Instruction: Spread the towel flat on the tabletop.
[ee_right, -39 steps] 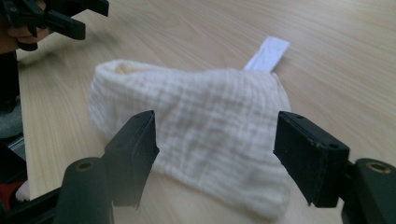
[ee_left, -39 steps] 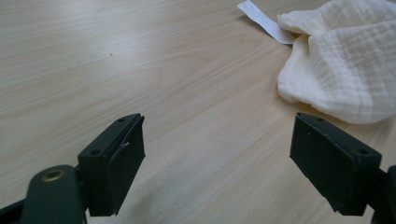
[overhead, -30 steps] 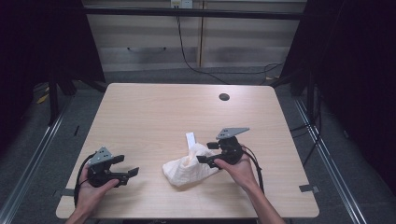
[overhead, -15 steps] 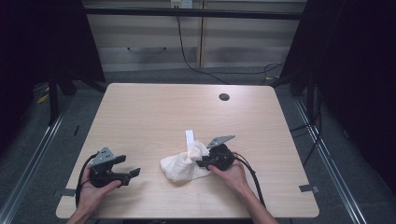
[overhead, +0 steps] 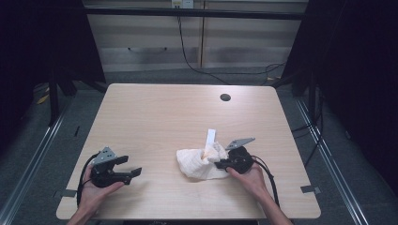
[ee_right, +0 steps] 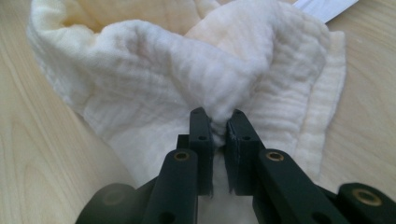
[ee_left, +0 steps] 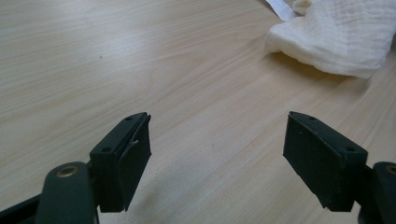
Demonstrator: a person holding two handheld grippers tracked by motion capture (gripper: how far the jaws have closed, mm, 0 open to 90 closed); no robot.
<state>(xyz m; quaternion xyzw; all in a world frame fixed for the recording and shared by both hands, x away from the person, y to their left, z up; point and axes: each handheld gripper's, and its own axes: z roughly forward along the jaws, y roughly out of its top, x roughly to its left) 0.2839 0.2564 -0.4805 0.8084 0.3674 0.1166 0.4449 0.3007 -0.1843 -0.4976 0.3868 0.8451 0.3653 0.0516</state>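
Cloth bunched on the bench, near its front edge and right of middle, with a white tag poking out behind, perhaps a label. Right tool just narrowed onto a pinched fold of cloth, gripping it. Left tool wide, nothing between, well apart from cloth.

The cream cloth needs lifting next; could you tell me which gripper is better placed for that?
The right gripper: its jaws have just closed on a fold of the cream cloth. The left gripper stands open, apart from it.
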